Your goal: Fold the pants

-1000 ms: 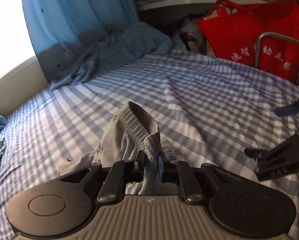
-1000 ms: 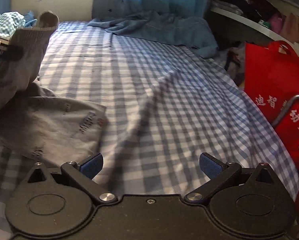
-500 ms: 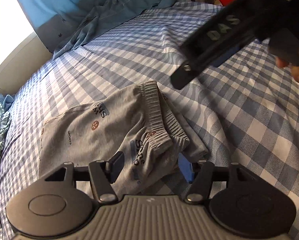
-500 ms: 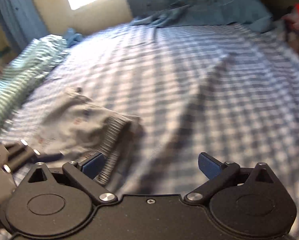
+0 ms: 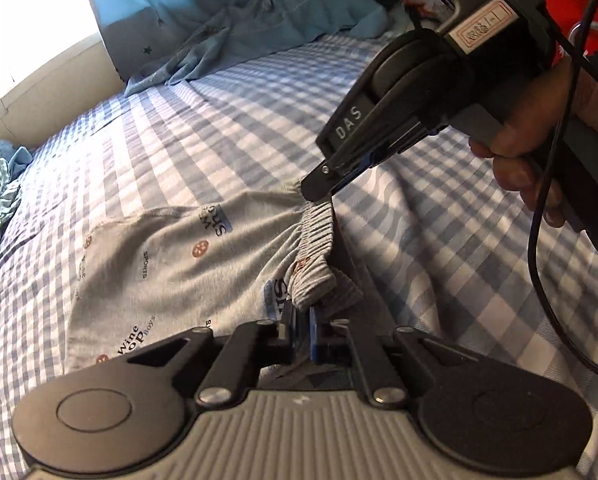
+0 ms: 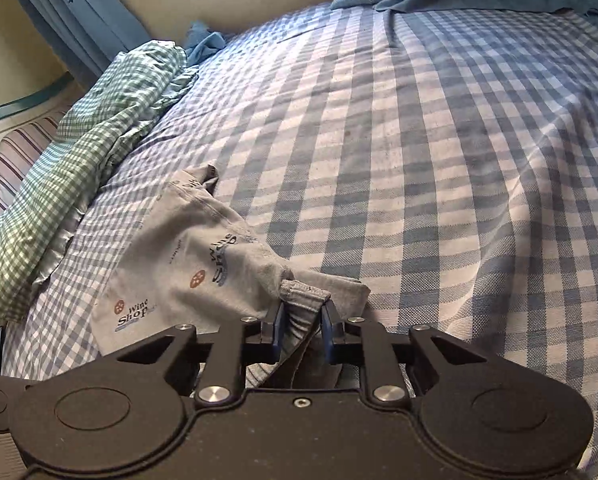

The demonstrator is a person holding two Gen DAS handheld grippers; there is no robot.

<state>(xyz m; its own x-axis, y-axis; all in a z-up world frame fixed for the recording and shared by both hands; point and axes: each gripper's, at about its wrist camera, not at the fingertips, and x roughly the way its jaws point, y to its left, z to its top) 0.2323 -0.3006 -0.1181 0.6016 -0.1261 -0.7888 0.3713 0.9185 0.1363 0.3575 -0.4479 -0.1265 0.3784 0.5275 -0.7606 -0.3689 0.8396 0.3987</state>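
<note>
Grey printed pants [image 5: 171,256] flat on checked bedsheet [image 5: 227,120], my left gripper [image 5: 302,330] pinching waistband's near end, my right gripper [image 6: 302,328] clamped on far end, both were open half a second ago.

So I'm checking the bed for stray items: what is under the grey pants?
Around the grey pants only the blue checked sheet shows. Whatever is directly beneath them is covered by the fabric.
</note>
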